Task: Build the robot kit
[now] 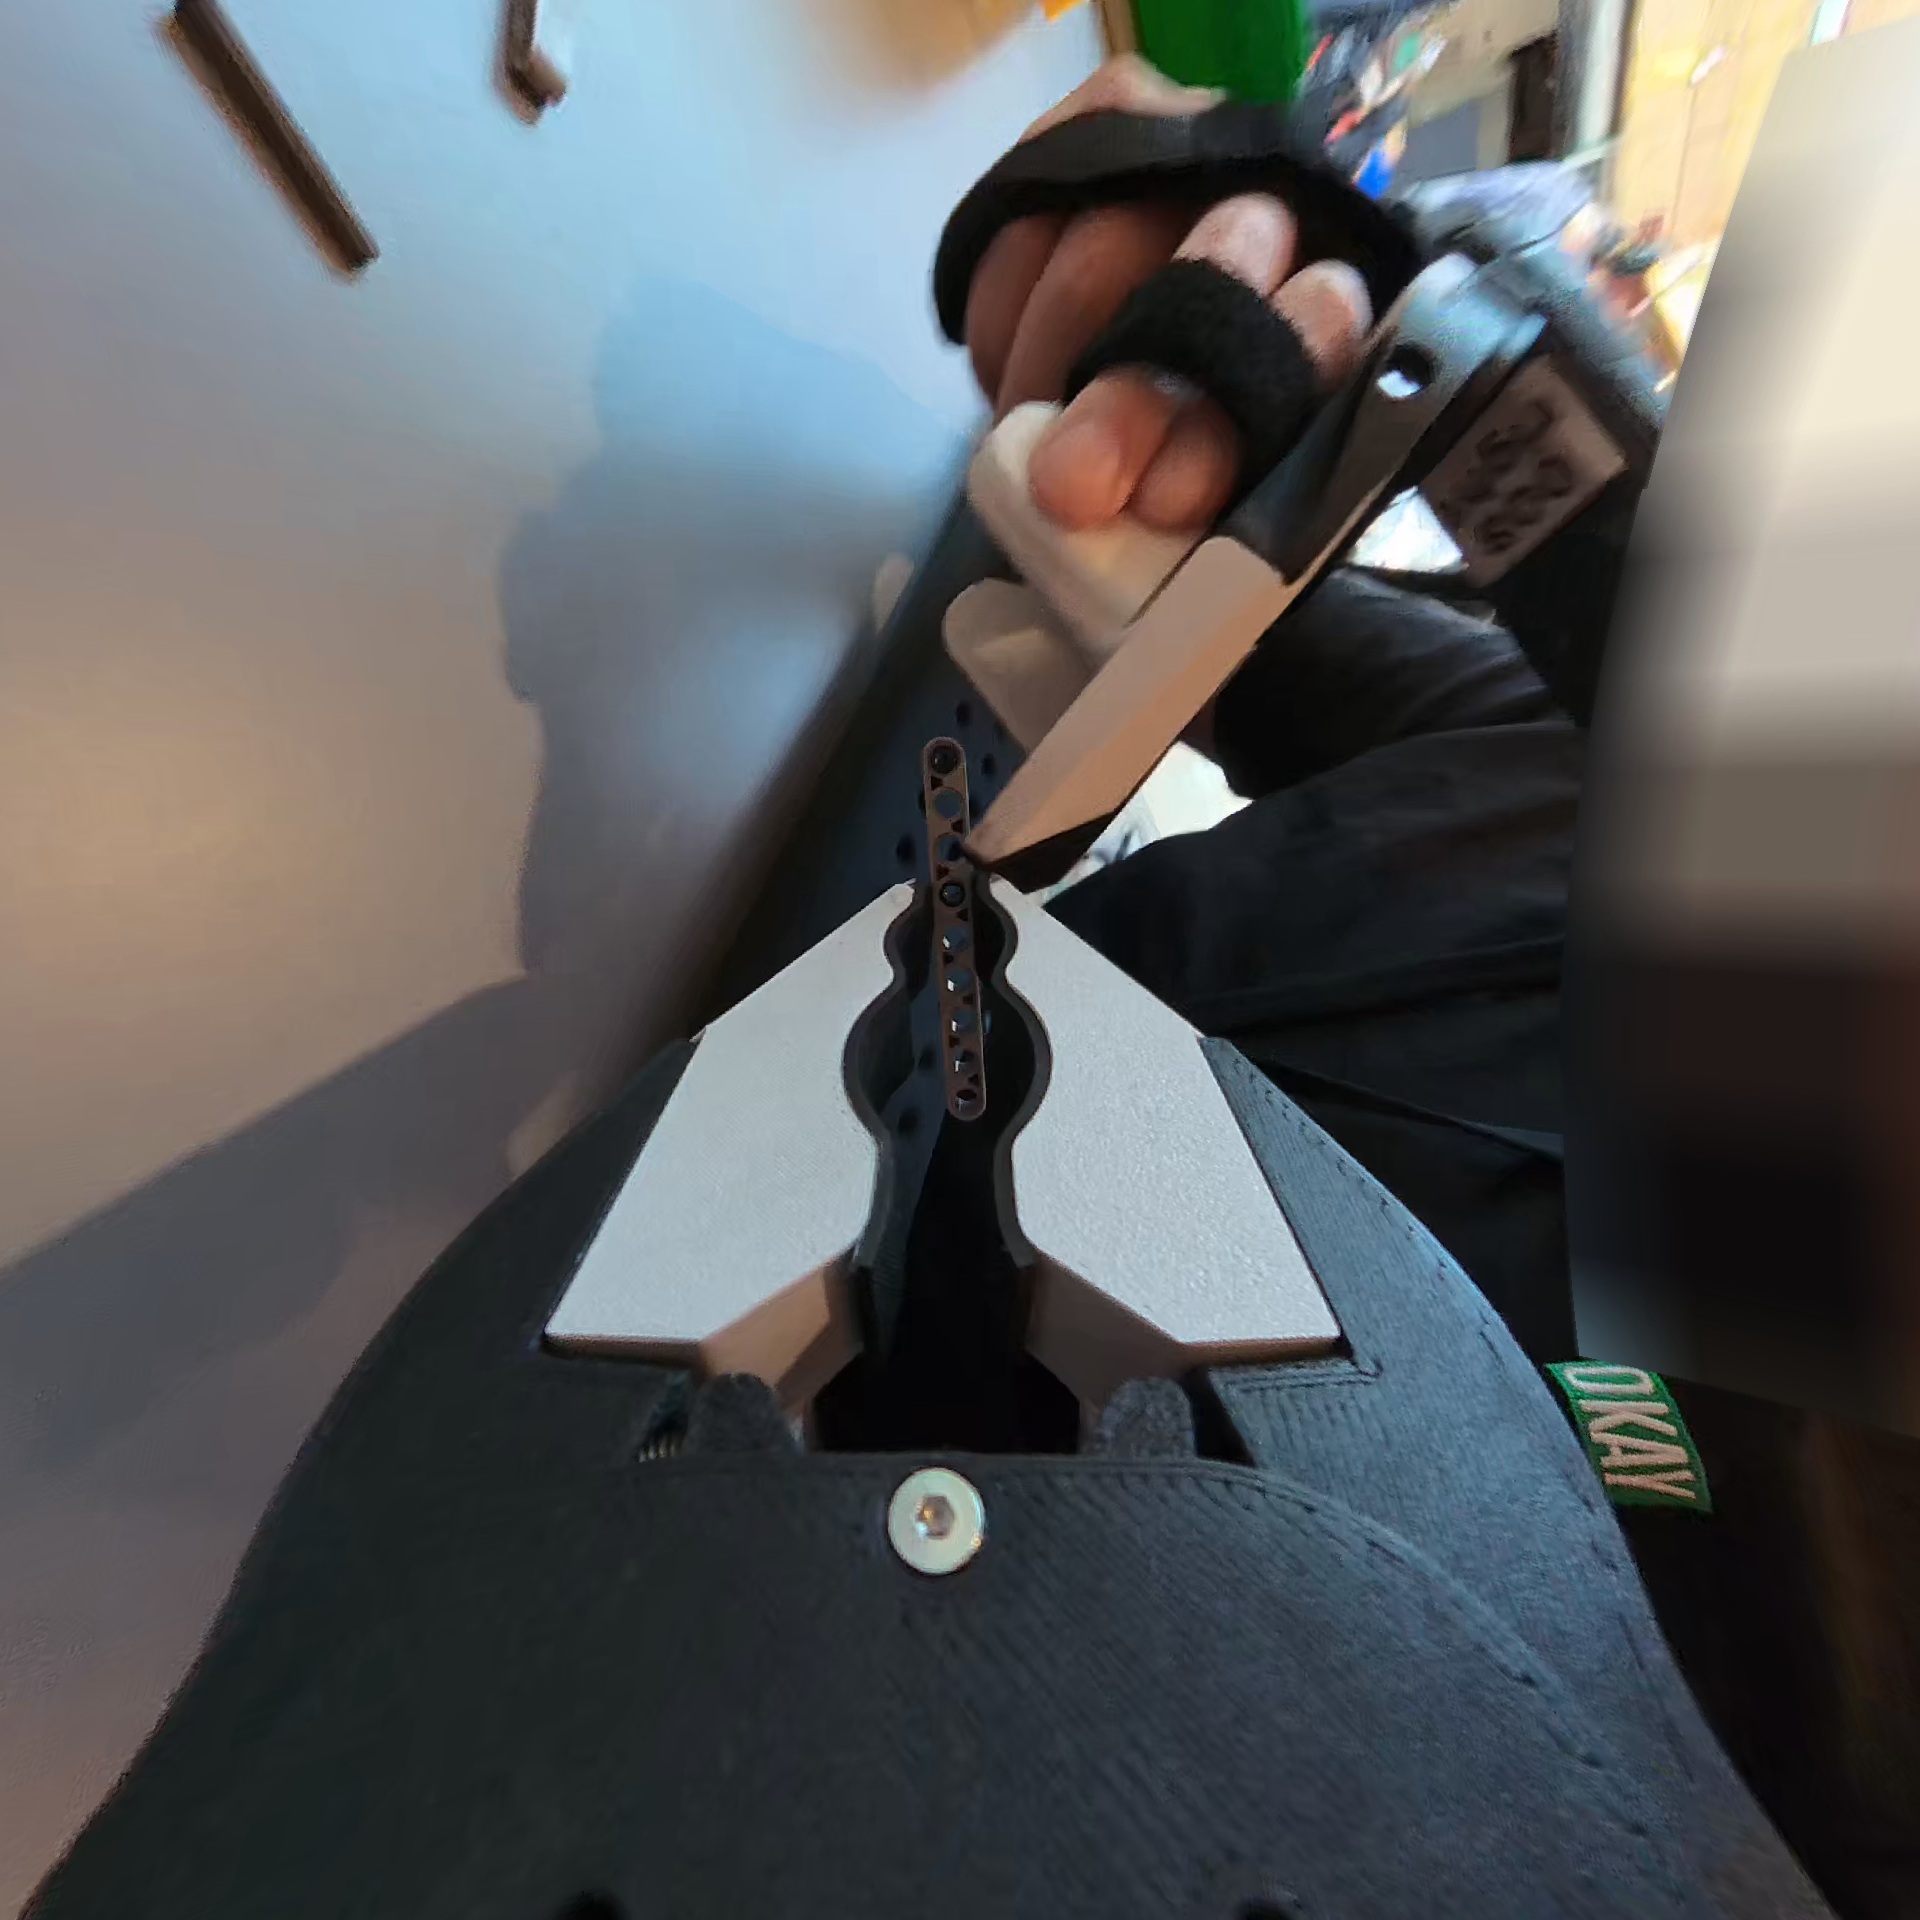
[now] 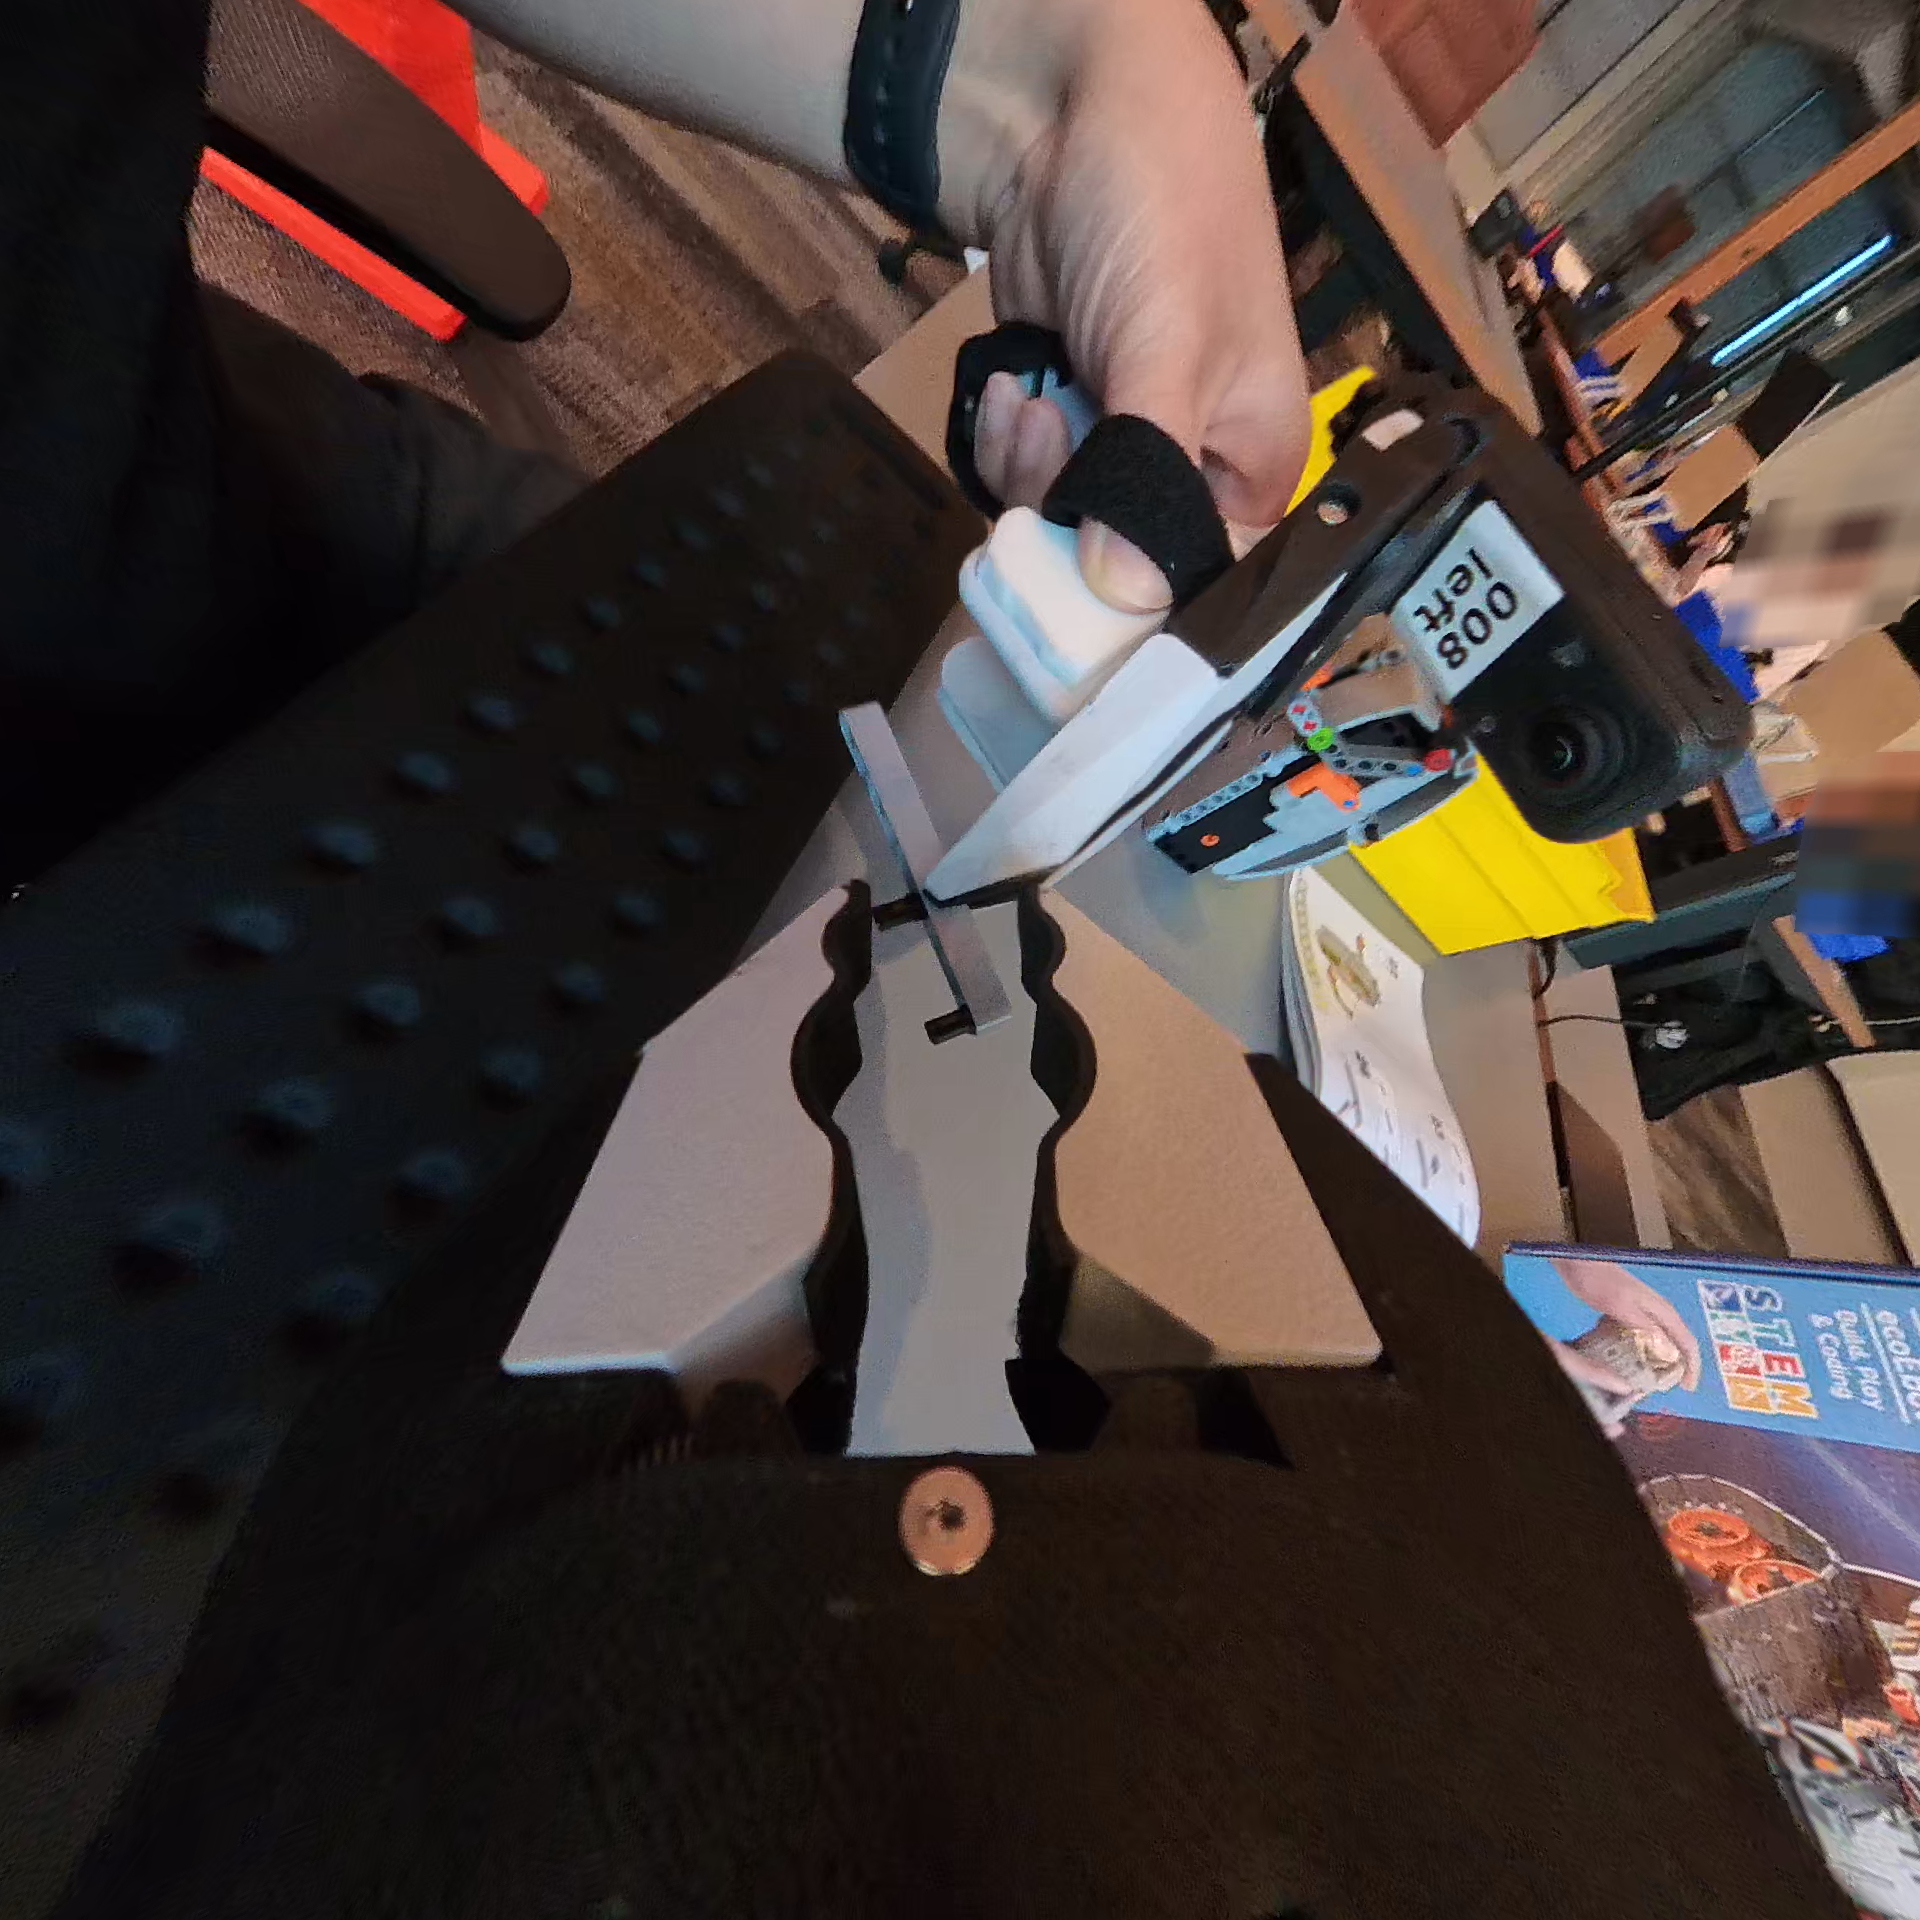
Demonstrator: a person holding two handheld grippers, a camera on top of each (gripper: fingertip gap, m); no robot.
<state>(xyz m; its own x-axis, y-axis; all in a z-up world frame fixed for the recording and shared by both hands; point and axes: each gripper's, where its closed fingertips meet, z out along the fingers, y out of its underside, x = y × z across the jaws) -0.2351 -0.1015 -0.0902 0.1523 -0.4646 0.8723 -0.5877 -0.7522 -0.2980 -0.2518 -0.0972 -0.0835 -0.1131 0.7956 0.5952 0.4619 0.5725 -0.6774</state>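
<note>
My left gripper (image 1: 954, 896) is shut on a thin grey perforated beam (image 1: 948, 800), seen edge-on, which sticks out past the fingertips. In the right wrist view the left gripper (image 2: 966, 878) comes in from the upper right and holds the same beam (image 2: 883, 769) near its middle. Two short black pins stick out of the beam, one (image 2: 896, 912) by the grip and one (image 2: 943, 1029) at its near end. My right gripper (image 2: 948, 904) is open, its fingertips on either side of the beam and the upper pin. Its tip (image 1: 982, 847) touches the beam in the left wrist view.
A dark studded board (image 2: 520, 779) lies to the left, tilted. On the white table behind are a small brick-built model (image 2: 1320, 779), a yellow bin (image 2: 1507, 873), an open booklet (image 2: 1371, 1049) and a blue box (image 2: 1714, 1351). Two dark bars (image 1: 270, 145) lie far off. The grippers are tip to tip, or close to it.
</note>
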